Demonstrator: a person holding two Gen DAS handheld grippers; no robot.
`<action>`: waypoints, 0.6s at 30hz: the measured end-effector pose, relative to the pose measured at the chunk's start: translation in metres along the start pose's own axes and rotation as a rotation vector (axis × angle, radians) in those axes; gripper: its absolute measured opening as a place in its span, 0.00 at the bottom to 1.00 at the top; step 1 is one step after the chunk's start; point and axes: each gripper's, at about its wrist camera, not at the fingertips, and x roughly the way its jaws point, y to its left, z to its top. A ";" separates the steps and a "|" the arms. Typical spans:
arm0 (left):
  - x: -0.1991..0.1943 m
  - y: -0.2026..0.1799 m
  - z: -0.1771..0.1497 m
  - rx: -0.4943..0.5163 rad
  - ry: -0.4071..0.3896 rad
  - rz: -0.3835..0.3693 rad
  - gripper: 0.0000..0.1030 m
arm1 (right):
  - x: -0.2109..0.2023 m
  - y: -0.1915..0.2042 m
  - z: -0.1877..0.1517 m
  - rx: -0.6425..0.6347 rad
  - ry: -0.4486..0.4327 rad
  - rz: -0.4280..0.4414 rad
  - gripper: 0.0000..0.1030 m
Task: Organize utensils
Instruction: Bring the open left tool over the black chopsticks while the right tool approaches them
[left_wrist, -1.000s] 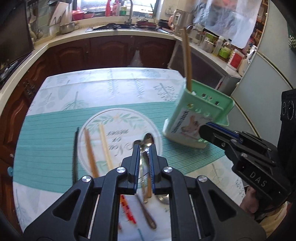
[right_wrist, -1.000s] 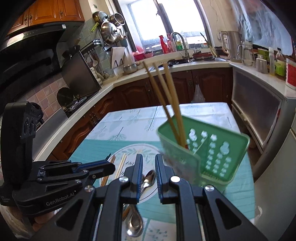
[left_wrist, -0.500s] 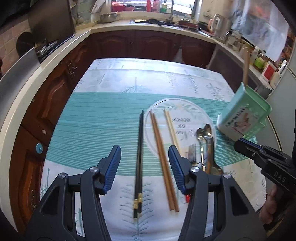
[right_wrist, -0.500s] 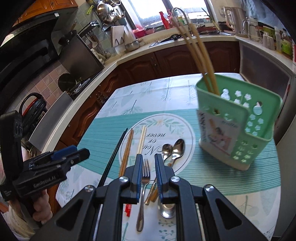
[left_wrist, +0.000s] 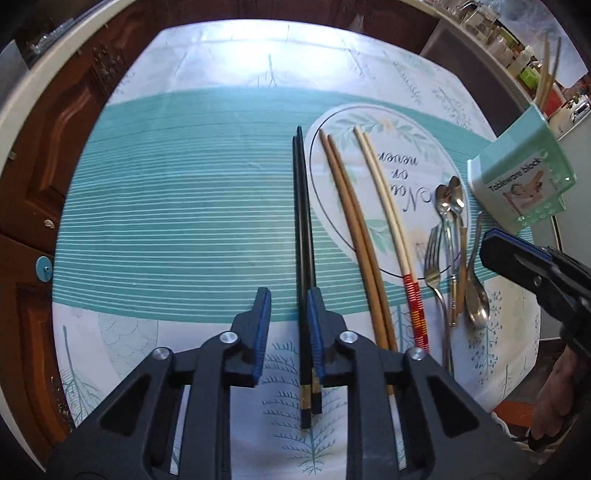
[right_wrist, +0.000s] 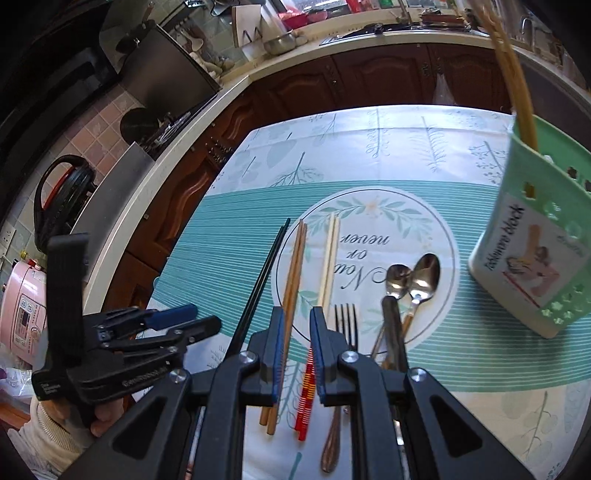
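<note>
The left tongs (left_wrist: 288, 314), narrowed from a wide spread, are being closed around the black chopsticks (left_wrist: 303, 236) for pickup; the right tongs (right_wrist: 297, 332) are being held slightly parted, empty.

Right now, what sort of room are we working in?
Very likely a home kitchen. Dark wooden cabinets run under a pale countertop, pots and dishes crowd the sink area, and a pink rice cooker stands at the left of the right wrist view.
</note>
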 end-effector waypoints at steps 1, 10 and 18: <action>0.006 0.002 0.003 0.002 0.017 -0.004 0.14 | 0.003 0.002 0.001 -0.001 0.006 0.004 0.13; 0.030 -0.003 0.024 0.045 0.084 0.001 0.13 | 0.026 0.012 -0.001 -0.001 0.068 0.023 0.13; 0.039 -0.012 0.044 0.068 0.150 0.014 0.13 | 0.037 0.013 -0.002 0.011 0.106 0.042 0.13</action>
